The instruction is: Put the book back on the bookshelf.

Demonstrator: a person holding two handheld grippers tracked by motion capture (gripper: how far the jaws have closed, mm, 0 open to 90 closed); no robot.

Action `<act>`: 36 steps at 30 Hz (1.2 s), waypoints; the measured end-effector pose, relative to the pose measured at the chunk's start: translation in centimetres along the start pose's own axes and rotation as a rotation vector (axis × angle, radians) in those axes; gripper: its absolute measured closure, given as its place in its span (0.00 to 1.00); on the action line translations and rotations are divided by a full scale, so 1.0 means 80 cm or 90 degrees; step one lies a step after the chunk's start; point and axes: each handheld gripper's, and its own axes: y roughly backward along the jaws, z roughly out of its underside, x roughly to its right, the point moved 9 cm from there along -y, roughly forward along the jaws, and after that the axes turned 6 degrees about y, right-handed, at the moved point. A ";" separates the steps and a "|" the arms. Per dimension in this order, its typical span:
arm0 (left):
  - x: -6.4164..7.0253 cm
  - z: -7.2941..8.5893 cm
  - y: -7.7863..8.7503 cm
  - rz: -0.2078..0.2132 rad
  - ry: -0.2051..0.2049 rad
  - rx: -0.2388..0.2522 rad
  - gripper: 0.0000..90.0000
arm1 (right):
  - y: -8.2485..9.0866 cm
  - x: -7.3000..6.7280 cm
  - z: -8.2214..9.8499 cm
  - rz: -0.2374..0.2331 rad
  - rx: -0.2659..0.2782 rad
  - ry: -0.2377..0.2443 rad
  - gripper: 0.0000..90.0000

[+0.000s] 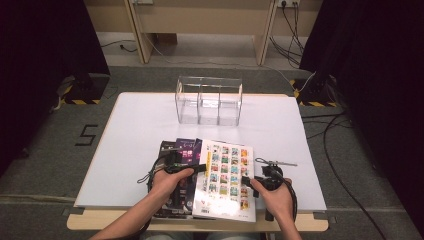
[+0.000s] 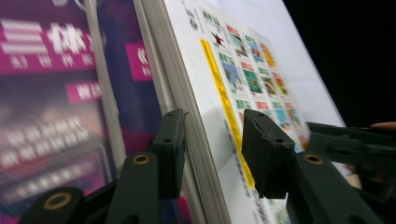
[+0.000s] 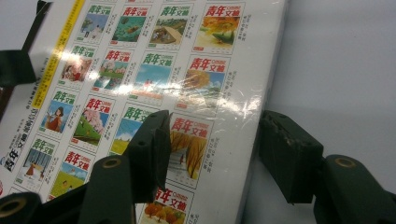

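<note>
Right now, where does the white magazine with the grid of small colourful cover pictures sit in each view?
High view: white magazine lies at the table's near edge, between both hands.
Left gripper view: its edge stands between the jaws, running up the middle.
Right gripper view: it covers the left and centre.
Shared landmark: its yellow stripe.

- A white table (image 1: 150,130) carries a clear three-compartment box (image 1: 209,100) near its far edge, well apart from the hands
- A white book (image 1: 225,180) with a grid of small coloured pictures lies at the near edge, overlapping a purple book (image 1: 186,149)
- The left gripper (image 1: 200,168) meets the white book's left edge; the right gripper (image 1: 246,180) its right edge
</note>
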 end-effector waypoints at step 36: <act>0.021 0.011 -0.008 0.062 -0.210 0.030 0.88 | -0.022 0.039 -0.066 -0.079 0.015 -0.032 0.48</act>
